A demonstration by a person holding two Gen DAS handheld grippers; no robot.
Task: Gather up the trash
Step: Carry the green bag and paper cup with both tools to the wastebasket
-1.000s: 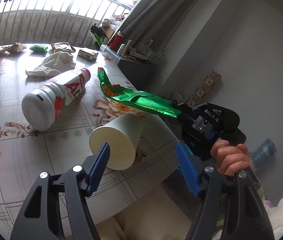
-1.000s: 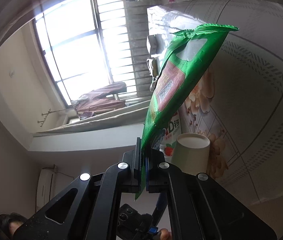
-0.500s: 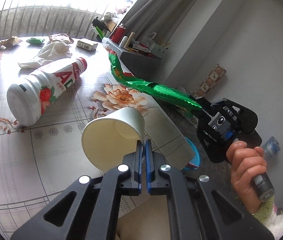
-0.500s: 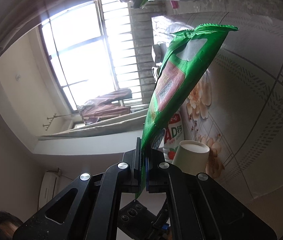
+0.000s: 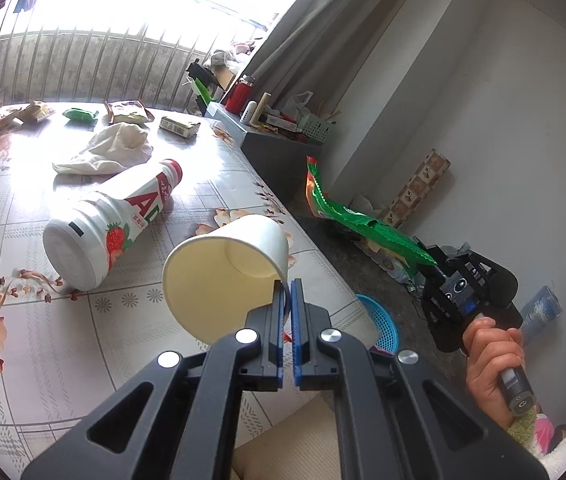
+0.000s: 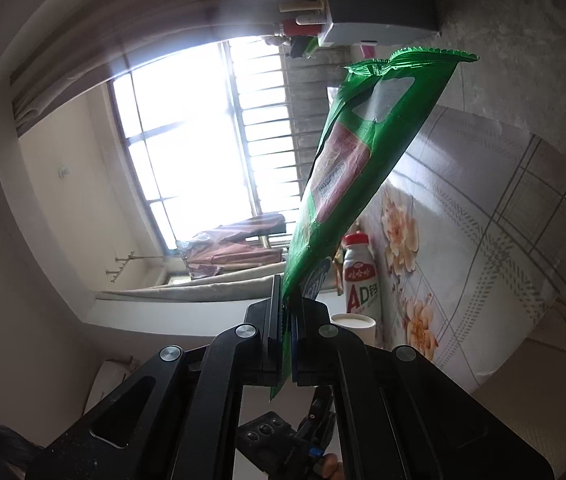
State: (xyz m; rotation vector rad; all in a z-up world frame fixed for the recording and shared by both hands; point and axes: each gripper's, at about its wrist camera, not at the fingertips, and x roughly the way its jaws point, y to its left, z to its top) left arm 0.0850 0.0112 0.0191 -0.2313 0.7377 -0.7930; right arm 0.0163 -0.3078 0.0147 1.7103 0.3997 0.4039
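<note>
My left gripper [image 5: 288, 294] is shut on the rim of a white paper cup [image 5: 219, 276], which hangs tilted just above the floral table [image 5: 23, 360], mouth toward the camera. A long green snack wrapper [image 6: 347, 176] sticks straight out of my shut right gripper [image 6: 286, 312]. From the left wrist view that wrapper [image 5: 363, 222] and the right gripper [image 5: 435, 268] are off the table's right edge, over the floor, a hand [image 5: 491, 356] on the handle. A white AD drink bottle [image 5: 115, 220] lies on its side on the table; it shows beside the cup [image 6: 357, 326] in the right wrist view too.
A blue mesh basket [image 5: 381, 326] stands on the floor below the table edge. A crumpled white cloth [image 5: 111, 150] and several snack packets [image 5: 127, 110] lie at the table's far side. A grey cabinet [image 5: 279, 148] with clutter stands by the wall.
My left gripper went from open around the cup to shut on its rim and lifted it. The right gripper carried the green wrapper rightward, away from the table and over the floor.
</note>
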